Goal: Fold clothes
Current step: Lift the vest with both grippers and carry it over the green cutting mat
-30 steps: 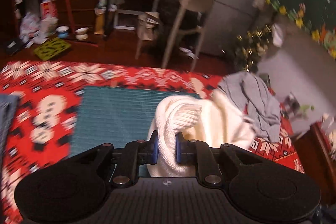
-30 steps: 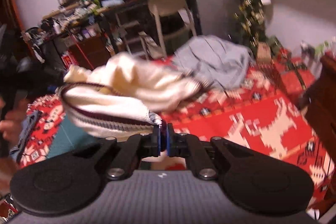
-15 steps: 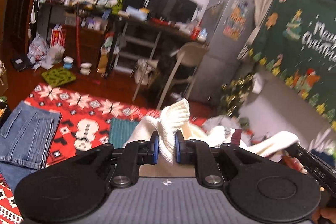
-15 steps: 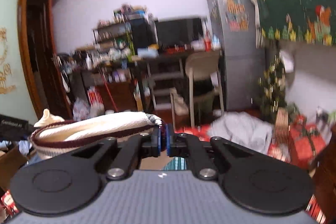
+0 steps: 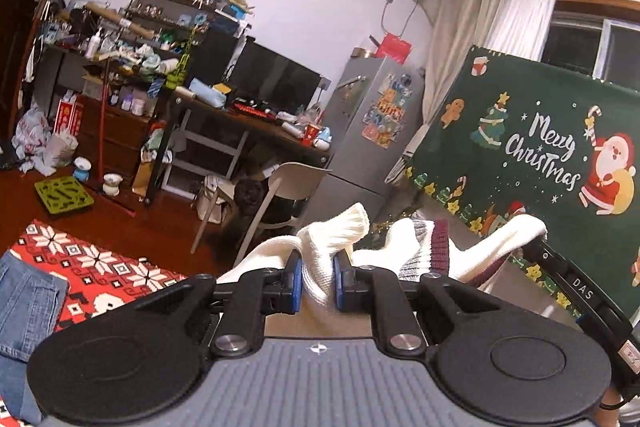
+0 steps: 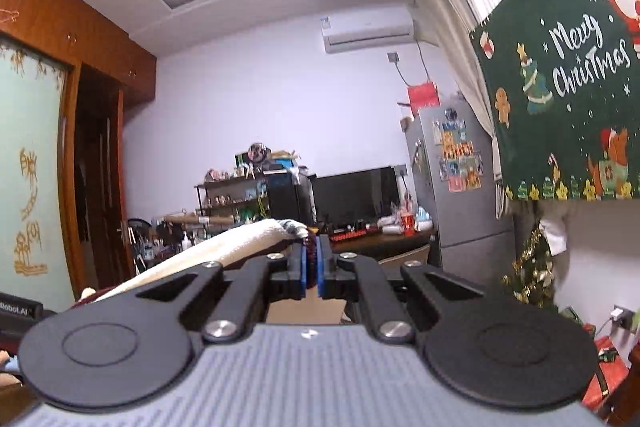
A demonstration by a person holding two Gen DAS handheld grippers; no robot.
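Cream ribbed knit sweater (image 5: 320, 259), thick and soft, maroon-banded at the hem, pinched between the blue rubbery pads of the left gripper (image 5: 316, 285). Matt black plastic arms with bright metal rivets on the right gripper (image 6: 312, 269), above a grey ridged housing. Faded blue denim jeans (image 5: 28, 307) on a red woven patterned blanket (image 5: 100, 267). Brushed silver metal fridge (image 5: 360, 131), dotted with paper stickers. Green printed cloth banner (image 5: 540, 163), matt. Smooth beige plastic chair (image 5: 288, 183). Glossy reddish wood floor (image 5: 120, 211). White pleated curtains (image 5: 516, 11).
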